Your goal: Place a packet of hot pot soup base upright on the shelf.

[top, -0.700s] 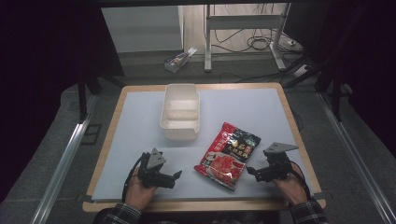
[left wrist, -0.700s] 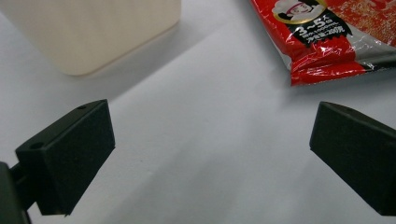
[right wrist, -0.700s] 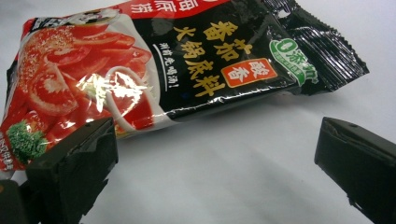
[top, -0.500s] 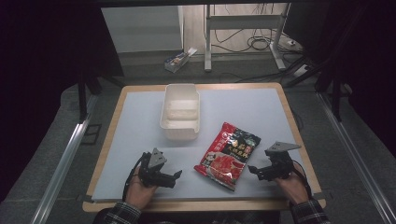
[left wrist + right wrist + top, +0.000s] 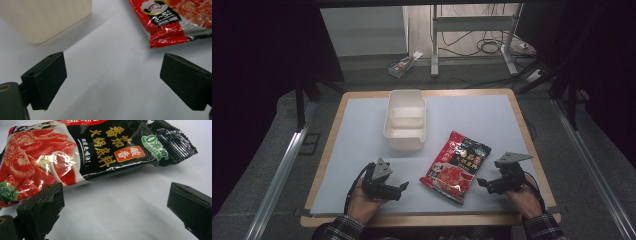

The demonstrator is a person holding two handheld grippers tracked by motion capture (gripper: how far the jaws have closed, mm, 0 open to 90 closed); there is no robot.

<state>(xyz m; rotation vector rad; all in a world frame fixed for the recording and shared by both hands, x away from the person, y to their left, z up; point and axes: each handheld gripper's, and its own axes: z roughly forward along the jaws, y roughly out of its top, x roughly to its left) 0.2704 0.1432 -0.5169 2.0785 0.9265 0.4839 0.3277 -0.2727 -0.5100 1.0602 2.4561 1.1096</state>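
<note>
A red and black food packet (image 5: 456,160) lies flat on the white table mat, near the front and right of centre. A cream rectangular container (image 5: 405,120) stands behind it, its inside bare. My left gripper (image 5: 403,188) rests low at the front left, open, pointing right toward the packet's corner (image 5: 172,27). My right gripper (image 5: 480,182) is at the front right, open, pointing left at the packet's side (image 5: 82,152). Nothing sits between either pair of jaws. The container's rounded corner (image 5: 42,20) fills the upper left of the left gripper view.
The white mat (image 5: 492,120) covers a wooden table with a tan rim (image 5: 522,125). Beyond the far edge a small box (image 5: 404,63) lies on the floor beside metal legs and cables (image 5: 492,45). Metal rails run along both sides.
Both grippers have shifted only slightly; the right one edged a little toward the packet. The packet and container have stayed put.
</note>
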